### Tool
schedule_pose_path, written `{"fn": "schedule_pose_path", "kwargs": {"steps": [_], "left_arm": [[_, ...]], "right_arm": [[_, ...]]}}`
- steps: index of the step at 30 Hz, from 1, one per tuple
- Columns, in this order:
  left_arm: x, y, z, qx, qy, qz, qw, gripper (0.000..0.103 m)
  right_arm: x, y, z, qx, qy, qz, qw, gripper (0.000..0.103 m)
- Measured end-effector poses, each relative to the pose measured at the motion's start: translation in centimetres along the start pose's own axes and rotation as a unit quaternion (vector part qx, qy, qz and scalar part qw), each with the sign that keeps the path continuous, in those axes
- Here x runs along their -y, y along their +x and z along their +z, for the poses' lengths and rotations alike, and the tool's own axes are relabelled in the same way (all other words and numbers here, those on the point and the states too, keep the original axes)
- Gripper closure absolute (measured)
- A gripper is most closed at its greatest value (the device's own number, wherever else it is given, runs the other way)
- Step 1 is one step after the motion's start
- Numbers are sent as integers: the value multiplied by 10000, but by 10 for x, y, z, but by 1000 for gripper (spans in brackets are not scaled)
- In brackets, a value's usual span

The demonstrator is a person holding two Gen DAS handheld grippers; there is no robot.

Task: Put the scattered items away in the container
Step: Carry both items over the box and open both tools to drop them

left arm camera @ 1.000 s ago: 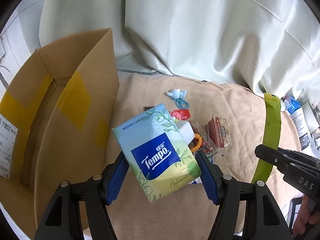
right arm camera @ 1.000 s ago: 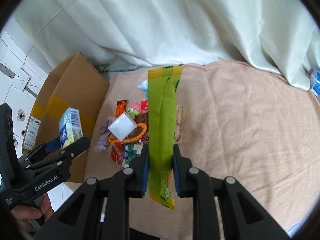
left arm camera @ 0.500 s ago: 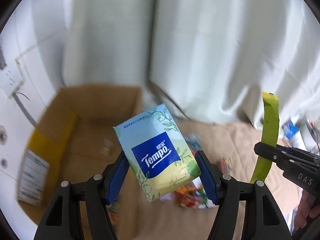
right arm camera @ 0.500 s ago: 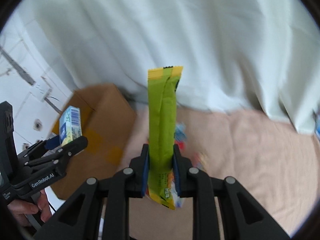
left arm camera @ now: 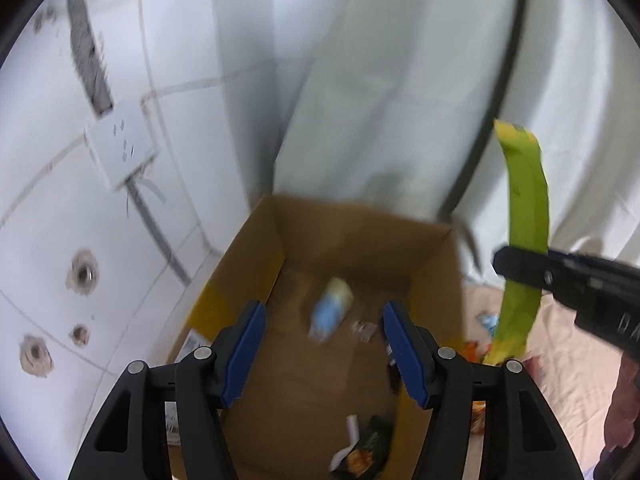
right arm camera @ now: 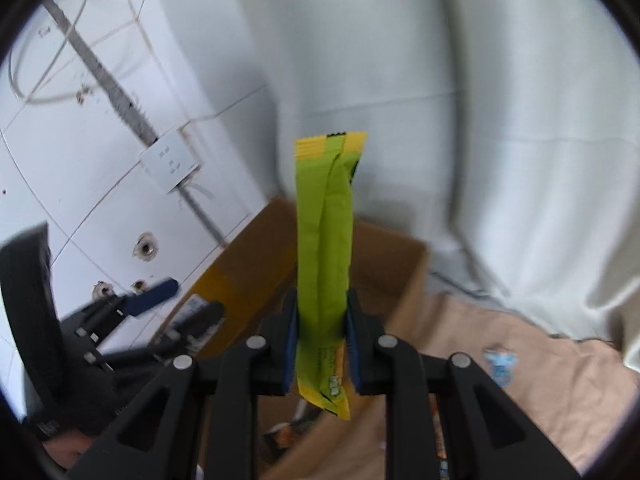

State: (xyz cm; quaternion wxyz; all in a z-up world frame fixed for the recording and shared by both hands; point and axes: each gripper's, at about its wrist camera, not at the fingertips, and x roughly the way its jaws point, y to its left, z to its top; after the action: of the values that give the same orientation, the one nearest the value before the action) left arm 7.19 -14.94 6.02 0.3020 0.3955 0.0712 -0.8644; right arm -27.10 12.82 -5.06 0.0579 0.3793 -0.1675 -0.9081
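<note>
The open cardboard box lies below my left gripper, whose blue-padded jaws stand wide open with nothing between them. A blurred blue-and-yellow tissue pack is inside the box, under the jaws. My right gripper is shut on a long green snack packet that stands upright over the box's right rim. In the left wrist view the same packet and the right gripper sit just right of the box. The open left gripper shows at the lower left of the right wrist view.
Dark snack wrappers and a small clear item lie on the box floor. A tiled wall with a socket stands left, a white curtain behind. A blue toy and other small items rest on the beige cloth.
Both grippers swung left from the cloth to above the box. The left gripper opened and let go of the tissue pack, which dropped into the box. The right still holds the green packet.
</note>
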Motion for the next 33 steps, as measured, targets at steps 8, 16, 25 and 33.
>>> {"fn": "schedule_pose_path", "kwargs": {"steps": [8, 16, 25, 33], "left_arm": [[-28, 31, -34, -412, -320, -31, 9986, 41], [-32, 33, -51, -485, -431, -46, 9979, 41], [-36, 32, -53, -531, -490, 184, 9972, 40], [-6, 8, -34, -180, -347, -125, 9992, 0]], "right_arm": [[-28, 44, -6, -463, -131, 155, 9987, 78], [-29, 65, -14, -890, -220, 159, 9957, 78], [-15, 40, -10, -487, -268, -222, 9982, 24], [16, -50, -4, 943, -636, -520, 9922, 0]]}}
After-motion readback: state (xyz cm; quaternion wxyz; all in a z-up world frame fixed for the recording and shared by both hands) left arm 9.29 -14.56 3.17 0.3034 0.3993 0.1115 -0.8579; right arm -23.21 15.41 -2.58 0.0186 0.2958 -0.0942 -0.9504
